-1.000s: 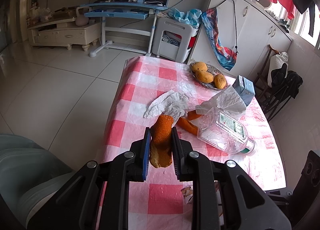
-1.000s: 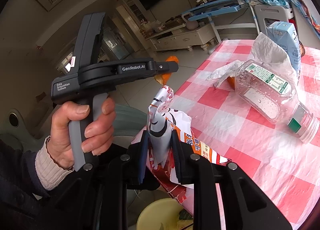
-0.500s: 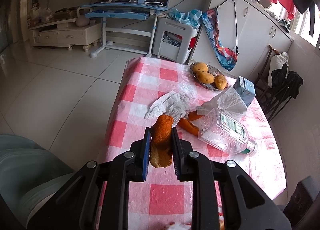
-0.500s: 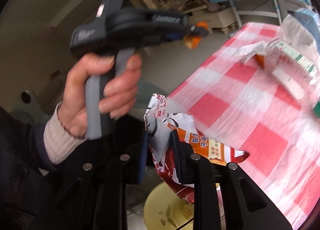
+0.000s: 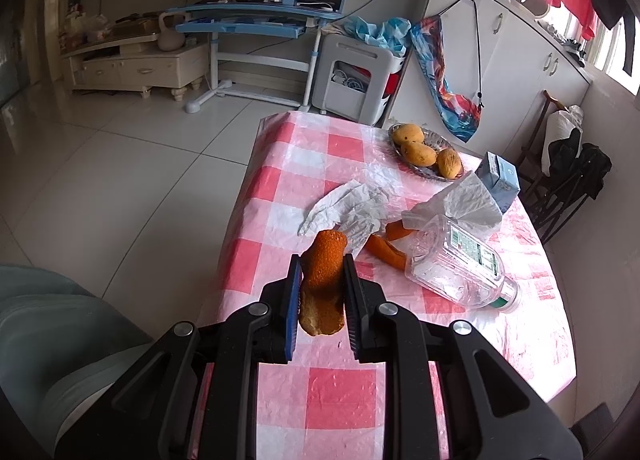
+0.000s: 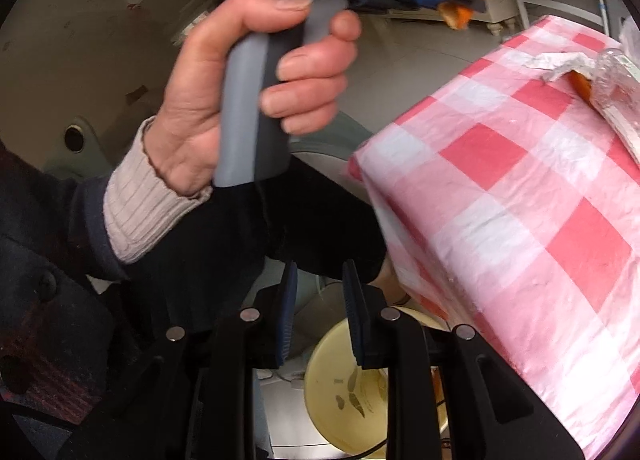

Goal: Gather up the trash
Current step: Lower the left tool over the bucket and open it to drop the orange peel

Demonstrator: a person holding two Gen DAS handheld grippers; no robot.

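My left gripper (image 5: 320, 280) is shut on a piece of orange peel (image 5: 324, 276) and holds it above the near end of the checked table (image 5: 344, 388). It also shows in the right wrist view (image 6: 460, 13), with the peel in it. On the table lie a crumpled white tissue (image 5: 348, 207), more orange peel (image 5: 384, 248), an empty clear plastic bottle (image 5: 460, 268) and a white plastic wrapper (image 5: 460, 199). My right gripper (image 6: 318, 288) is open and empty, below the table edge (image 6: 384, 211) and above a yellow bin (image 6: 344, 392).
A dish of mangoes (image 5: 424, 147) and a blue carton (image 5: 500, 175) stand at the table's far right. A grey-green chair (image 5: 48, 332) is at the left. A dark chair with clothes (image 5: 572, 167) stands beyond the table's right side.
My right gripper has dropped below the table edge and let go of the snack wrapper; its jaws are now open and empty. My left gripper still holds the peel, nearly unmoved.
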